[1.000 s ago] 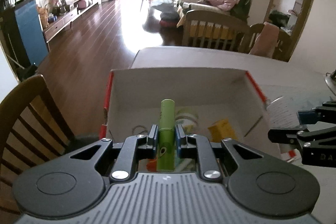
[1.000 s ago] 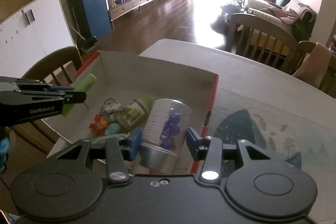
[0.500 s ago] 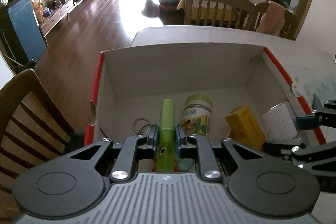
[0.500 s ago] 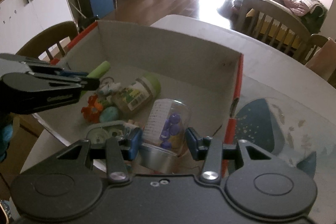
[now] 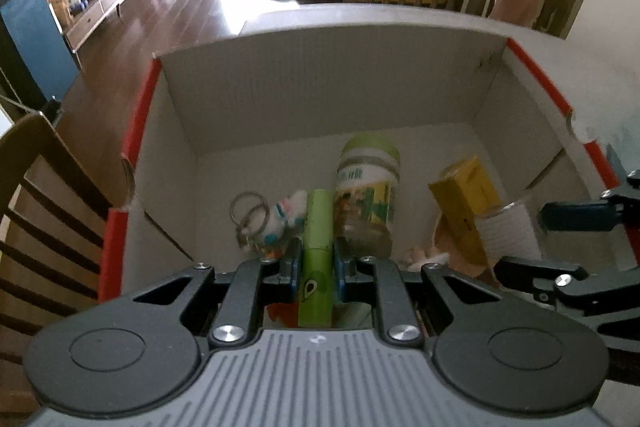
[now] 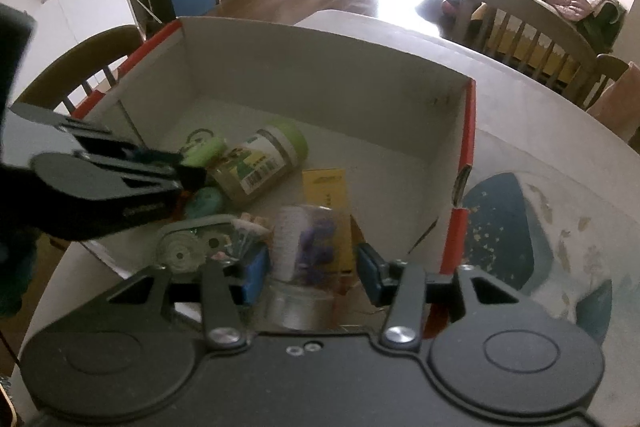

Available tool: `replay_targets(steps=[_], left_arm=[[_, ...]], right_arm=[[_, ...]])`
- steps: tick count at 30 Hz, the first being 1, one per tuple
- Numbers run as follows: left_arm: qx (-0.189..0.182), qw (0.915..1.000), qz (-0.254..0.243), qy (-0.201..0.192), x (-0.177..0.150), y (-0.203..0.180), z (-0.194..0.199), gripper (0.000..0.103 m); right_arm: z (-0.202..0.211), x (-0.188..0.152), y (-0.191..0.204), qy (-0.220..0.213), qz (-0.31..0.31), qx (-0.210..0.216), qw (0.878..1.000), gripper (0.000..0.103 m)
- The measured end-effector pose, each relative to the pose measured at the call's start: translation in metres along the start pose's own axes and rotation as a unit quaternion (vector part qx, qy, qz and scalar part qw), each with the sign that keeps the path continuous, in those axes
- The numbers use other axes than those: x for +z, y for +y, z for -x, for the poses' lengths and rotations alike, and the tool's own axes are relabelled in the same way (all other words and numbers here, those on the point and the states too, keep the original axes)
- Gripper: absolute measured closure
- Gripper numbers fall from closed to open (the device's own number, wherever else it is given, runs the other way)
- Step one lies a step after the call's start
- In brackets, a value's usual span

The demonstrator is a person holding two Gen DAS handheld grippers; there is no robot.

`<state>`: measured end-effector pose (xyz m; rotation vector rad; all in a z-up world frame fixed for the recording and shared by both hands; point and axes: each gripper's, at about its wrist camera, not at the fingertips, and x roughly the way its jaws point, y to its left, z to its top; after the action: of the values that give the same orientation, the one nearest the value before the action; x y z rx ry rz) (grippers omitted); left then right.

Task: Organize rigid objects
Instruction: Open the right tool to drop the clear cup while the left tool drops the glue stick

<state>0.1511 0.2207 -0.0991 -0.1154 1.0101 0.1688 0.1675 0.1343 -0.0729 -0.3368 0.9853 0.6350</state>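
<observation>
A white cardboard box with red edges [image 5: 332,83] stands on the table. My left gripper [image 5: 316,261] is shut on a green tube [image 5: 318,247] and holds it low inside the box, beside a green-lidded jar [image 5: 368,183]. My right gripper [image 6: 310,269] stands open around a clear bottle with purple balls [image 6: 308,247]; the pads [image 6: 370,269] are apart from the bottle's sides. The bottle lies in the box's near right part. In the right wrist view the left gripper [image 6: 192,169] holds the tube [image 6: 204,151] next to the jar [image 6: 264,159].
The box also holds a yellow carton [image 5: 466,195], a key ring [image 5: 250,211], a small plush toy [image 5: 286,217], a tape dispenser [image 6: 192,239] and a teal egg-shaped thing [image 6: 204,203]. A blue patterned mat [image 6: 532,227] lies right of the box. Wooden chairs [image 5: 44,211] stand around the table.
Both grippers moved down into the box. My right gripper's jaws widened off the clear bottle, which now rests in the box. My left gripper still grips the green tube.
</observation>
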Motion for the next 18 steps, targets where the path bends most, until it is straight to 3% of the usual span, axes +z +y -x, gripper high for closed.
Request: replay_targets(steps=[18], left_arm=[[0.005, 0.9998, 0.021, 0.002, -0.008, 0.01, 0.026, 0.086]], right_arm=[[0.035, -0.009, -0.005, -0.035, -0.029, 0.019, 0.999, 0.046]])
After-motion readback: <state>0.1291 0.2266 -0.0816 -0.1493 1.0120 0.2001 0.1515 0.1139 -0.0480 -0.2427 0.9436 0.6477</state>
